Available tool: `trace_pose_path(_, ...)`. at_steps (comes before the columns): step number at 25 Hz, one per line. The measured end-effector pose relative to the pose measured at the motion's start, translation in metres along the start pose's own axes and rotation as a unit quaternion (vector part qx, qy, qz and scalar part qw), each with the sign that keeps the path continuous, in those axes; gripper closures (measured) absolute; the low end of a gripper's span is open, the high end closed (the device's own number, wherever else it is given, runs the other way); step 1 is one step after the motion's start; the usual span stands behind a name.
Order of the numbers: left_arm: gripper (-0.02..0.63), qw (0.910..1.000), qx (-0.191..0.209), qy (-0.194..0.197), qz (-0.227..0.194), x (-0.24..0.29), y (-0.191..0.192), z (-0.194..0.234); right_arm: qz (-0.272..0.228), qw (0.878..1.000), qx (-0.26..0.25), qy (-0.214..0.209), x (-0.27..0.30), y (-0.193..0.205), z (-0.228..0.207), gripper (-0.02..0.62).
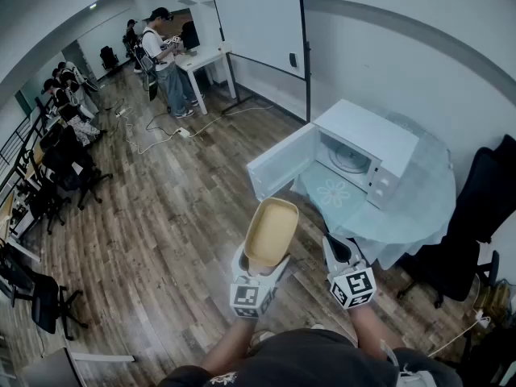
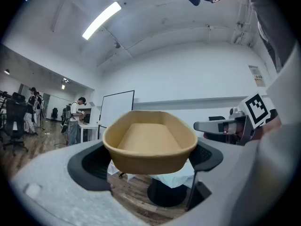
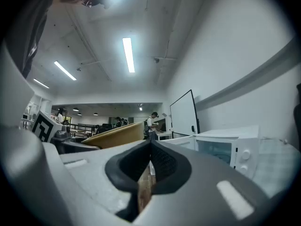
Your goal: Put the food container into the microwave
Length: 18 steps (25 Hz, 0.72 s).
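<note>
Container (image 2: 149, 147), a tan oval tub with nothing in it, sits crosswise between the jaws of the left gripper (image 1: 264, 264). The jaws stand wide and their black pads (image 2: 91, 161) press on its two sides, so the tub is pinched at its near end and juts forward past the tips, open side up. In the head view it hangs in the air over the wood floor (image 1: 169, 224), its long axis pointing away from the person.

Just to its right, apart from it, is the right gripper (image 1: 339, 248). Its jaws are pressed together with nothing between them. In the right gripper view the tub's rim shows to the left of the jaws.

Ahead of both grippers stands the microwave (image 1: 367, 131) on a round table (image 1: 423, 208) with a pale cloth. Its door (image 1: 282, 161) is swung wide open, and the turntable (image 1: 349, 158) shows inside. The tub is short of the door and of the table's edge, still outside the oven.

Beyond stand a whiteboard (image 1: 258, 18) and a person (image 1: 161, 47) at a desk (image 1: 201, 59).
</note>
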<state>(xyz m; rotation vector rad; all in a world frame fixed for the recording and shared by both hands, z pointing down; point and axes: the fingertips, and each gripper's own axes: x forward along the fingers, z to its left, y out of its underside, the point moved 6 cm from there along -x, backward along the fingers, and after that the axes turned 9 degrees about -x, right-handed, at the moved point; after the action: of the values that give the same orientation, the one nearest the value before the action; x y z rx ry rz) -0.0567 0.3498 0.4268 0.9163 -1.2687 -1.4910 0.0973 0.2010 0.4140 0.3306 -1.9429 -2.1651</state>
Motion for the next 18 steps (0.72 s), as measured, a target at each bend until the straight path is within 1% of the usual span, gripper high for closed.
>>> trace_pose_path(9, 0.094, 0.9998, 0.0, 0.019, 0.001, 0.007, 0.011, -0.018, 0.008, 1.0, 0.009, -0.018, -0.011, 0.007, -0.002, 0.594)
trace_pose_path(14, 0.094, 0.9998, 0.004, 0.02, 0.008, 0.005, 0.015, -0.024, 0.001, 1.0, 0.006, -0.014, -0.013, 0.004, -0.011, 0.595)
trace_pose_path(18, 0.094, 0.9997, 0.006, 0.021, 0.013, 0.005, 0.019, -0.032, -0.007, 1.0, 0.022, -0.009, -0.02, 0.006, -0.017, 0.594)
